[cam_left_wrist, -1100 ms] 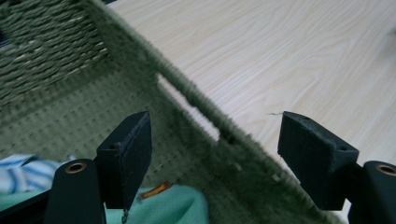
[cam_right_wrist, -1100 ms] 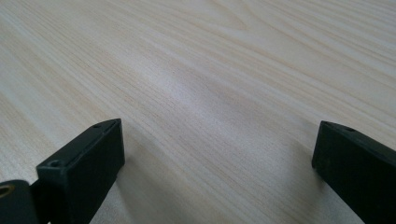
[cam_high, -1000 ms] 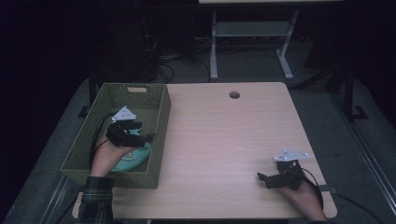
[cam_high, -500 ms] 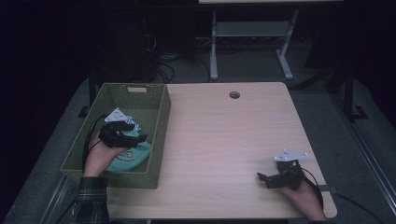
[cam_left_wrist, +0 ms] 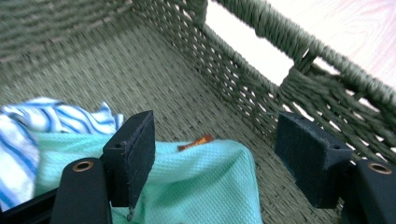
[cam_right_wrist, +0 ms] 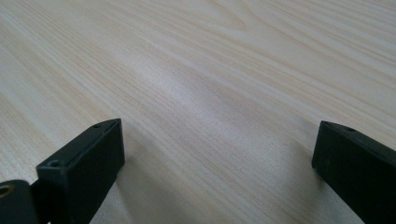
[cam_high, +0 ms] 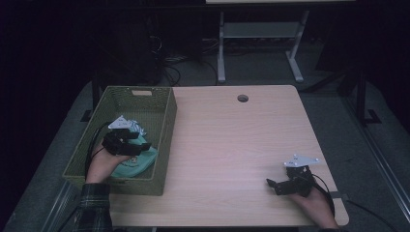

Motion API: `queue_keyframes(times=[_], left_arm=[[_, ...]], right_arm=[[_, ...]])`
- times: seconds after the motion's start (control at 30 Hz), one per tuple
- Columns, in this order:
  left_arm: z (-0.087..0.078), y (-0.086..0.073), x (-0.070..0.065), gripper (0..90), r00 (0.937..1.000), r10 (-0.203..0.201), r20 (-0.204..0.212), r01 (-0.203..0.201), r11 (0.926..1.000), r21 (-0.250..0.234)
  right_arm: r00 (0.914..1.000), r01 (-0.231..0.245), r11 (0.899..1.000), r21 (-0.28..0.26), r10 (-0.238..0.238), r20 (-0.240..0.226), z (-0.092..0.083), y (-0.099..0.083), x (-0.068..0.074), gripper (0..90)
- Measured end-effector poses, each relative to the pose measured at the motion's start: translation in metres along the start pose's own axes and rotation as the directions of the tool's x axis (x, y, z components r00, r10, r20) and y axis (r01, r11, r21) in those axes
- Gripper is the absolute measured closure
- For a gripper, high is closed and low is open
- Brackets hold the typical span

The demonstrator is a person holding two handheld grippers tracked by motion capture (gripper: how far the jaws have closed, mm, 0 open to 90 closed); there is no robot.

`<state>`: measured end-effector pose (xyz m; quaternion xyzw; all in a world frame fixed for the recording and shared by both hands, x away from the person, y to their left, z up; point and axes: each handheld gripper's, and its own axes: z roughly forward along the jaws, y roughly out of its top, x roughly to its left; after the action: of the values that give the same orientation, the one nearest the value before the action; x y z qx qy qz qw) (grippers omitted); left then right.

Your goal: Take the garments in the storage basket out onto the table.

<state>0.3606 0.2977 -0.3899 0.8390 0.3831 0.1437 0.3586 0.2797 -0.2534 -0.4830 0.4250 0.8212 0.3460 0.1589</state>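
At the frame's left, the left gripper hangs, fingers spread, over the green cloth in the basket, seemingly reaching; next, lower and pinch.

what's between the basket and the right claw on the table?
Nothing: in the high view, bare wooden tabletop runs from the green woven basket to the right claw. The right gripper view shows bare wood ahead of its open jaws.

One woven basket, two cloths inside: one mint-green, one blue-striped. Two grippers.
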Motion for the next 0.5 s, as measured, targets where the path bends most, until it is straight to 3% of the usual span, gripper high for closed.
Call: queue_keyframes(times=[0.17, 0.5], left_arm=[[0.002, -0.0018, 0.0026, 28.7, 0.9999, -0.006, 0.013, 0.006, 1.0, 0.004], [0.0097, -0.0037, 0.0013, 34.1, 0.9986, -0.029, 0.045, 0.026, 0.997, 0.072]], right_arm=[[1.0, 0.0, 1.0, 0.0, 0.0, 0.0, 0.0, 0.0, 0.0, 2.1], [1.0, 0.001, 1.0, 0.0, -0.001, -0.001, 0.0, 0.0, 0.0001, 2.2]])
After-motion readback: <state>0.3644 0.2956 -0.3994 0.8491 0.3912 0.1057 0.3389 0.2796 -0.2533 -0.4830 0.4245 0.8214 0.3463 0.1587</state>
